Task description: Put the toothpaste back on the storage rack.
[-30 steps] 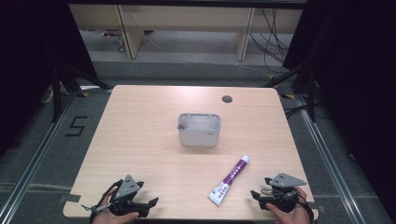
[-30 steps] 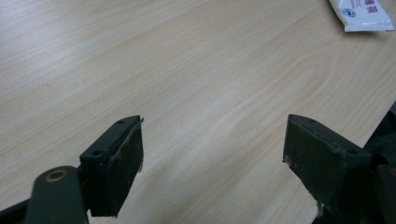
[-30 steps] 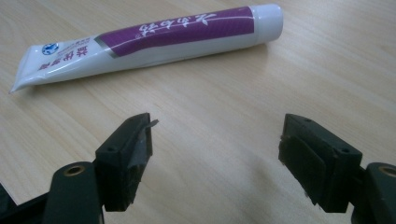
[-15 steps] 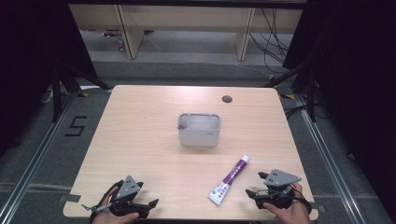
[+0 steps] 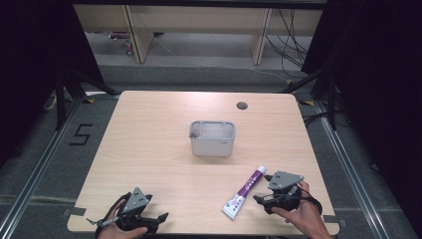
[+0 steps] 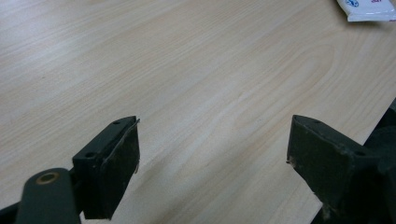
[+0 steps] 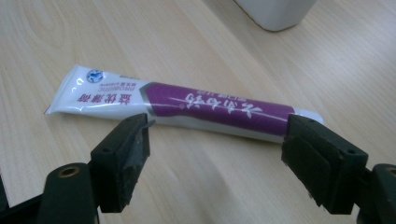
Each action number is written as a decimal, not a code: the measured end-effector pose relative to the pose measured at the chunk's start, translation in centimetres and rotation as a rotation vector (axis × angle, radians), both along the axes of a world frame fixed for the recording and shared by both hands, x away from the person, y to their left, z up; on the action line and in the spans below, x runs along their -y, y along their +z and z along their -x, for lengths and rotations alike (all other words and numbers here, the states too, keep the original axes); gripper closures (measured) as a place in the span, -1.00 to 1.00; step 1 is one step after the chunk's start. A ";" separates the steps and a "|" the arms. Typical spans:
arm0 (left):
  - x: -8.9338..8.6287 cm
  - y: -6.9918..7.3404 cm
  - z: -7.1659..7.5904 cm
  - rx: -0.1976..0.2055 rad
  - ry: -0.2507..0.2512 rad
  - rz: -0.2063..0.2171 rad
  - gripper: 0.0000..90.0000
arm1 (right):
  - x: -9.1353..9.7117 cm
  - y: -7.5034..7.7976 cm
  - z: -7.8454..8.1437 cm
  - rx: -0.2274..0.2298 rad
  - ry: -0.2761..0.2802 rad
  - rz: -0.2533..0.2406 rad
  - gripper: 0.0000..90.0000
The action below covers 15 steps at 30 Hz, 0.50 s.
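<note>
In the high view, the table (image 5: 149,149) is a pale wooden top with a small round hole (image 5: 242,105) near its far edge. A grey tub (image 5: 212,138) stands near the middle. A tube of toothpaste (image 5: 244,193), purple and white, lies flat toward the near right, slanting from its cap end nearer the tub down to its flat white end by the near edge. The right gripper (image 5: 263,200), held in the person's right hand (image 5: 297,214), sits just beside the tube on its right, pointing at it; the jaws are too small here to judge. The left gripper (image 5: 158,219) rests at the near left corner in the left hand (image 5: 117,230), well apart from the tube.

In the left gripper view, the left gripper (image 6: 212,154) has its jaws wide apart with nothing between them but bare table. The white end of the tube (image 6: 366,9) pokes in at the top right corner, far from the jaws.

In the right gripper view, the right gripper (image 7: 215,156) also has its jaws spread wide and holds nothing. The tube (image 7: 187,105) lies crosswise just beyond the jaw tips, its length roughly spanning the gap, not between the pads. The base of the tub (image 7: 275,11) shows at the top.
</note>
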State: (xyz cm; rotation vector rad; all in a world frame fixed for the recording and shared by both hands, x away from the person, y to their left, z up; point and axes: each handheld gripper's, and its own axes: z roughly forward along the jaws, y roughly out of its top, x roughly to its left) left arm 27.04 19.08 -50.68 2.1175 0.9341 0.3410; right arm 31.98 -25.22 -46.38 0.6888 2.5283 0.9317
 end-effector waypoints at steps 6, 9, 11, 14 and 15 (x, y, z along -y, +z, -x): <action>0.1 -0.1 0.0 -0.001 0.007 0.015 -0.63 | -0.6 0.4 -0.7 -0.025 0.022 0.000 -0.09; 0.2 0.0 0.1 0.002 0.009 0.014 -0.63 | -0.8 0.3 -1.0 -0.036 0.002 -0.015 0.26; 0.3 -0.1 0.1 -0.002 0.010 0.038 -0.63 | -0.8 0.2 -1.3 -0.034 -0.004 -0.015 0.48; 0.3 -0.1 0.1 0.004 0.016 0.047 -0.63 | -0.7 0.1 -1.9 -0.023 0.000 -0.023 0.75; 0.3 -0.1 0.1 0.000 0.018 0.041 -0.63 | -0.7 0.2 -2.0 -0.030 -0.003 -0.017 0.84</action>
